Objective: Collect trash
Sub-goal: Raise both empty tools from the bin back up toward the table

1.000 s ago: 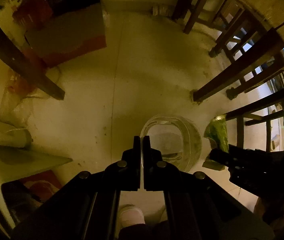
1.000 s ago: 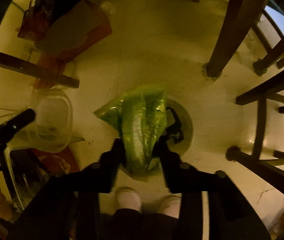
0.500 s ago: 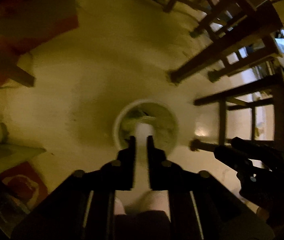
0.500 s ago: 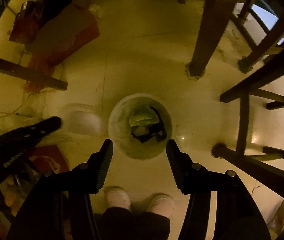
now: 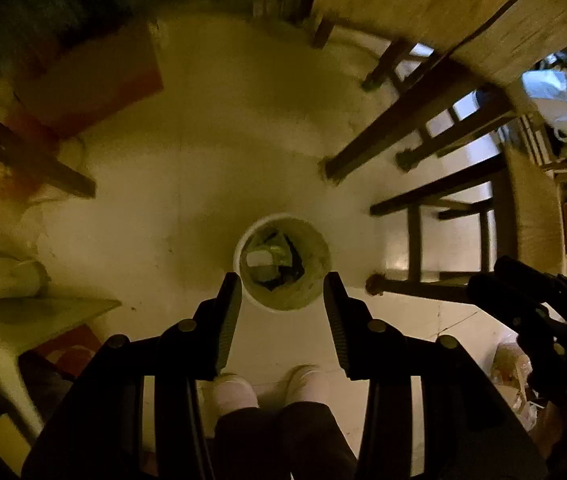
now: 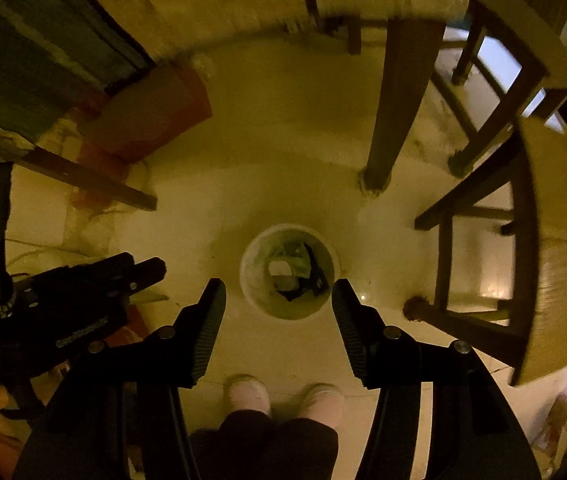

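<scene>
**Two empty hand-held grippers above one round bin**

One bin (image 5: 282, 264) stands on the pale floor (image 5: 187, 184), round, light-walled and open-topped, seen from almost straight above. Inside it lies the collected trash (image 5: 269, 260): a whitish squarish piece, a crumpled green wrapper and something black; the pieces overlap, so a firm count is not possible.

Two hand-held grippers point down at it. The left hand-held gripper (image 5: 282, 292) has its jaws partly apart, having just been opening, with nothing between them; the bin shows through the gap. The right hand-held gripper (image 6: 278, 302) stands a little wider, also empty, framing the same bin (image 6: 289, 272). Both have black ribbed pads. Each appears at the edge of the other's view.

Two pale shoes (image 6: 285, 398) of the person stand side by side just below the bin, under dark trouser legs.

Around it: dark wooden chair legs (image 6: 395, 100) with rungs to the right, well apart from the bin, and woven pale seats above them. A slanted dark wooden bar (image 5: 27, 156) crosses the left. A flat red-and-brown cardboard piece (image 5: 95, 84) lies at upper left. Crumpled clear plastic sits near the left bar. Nothing stands between the jaws and the bin's mouth.
</scene>
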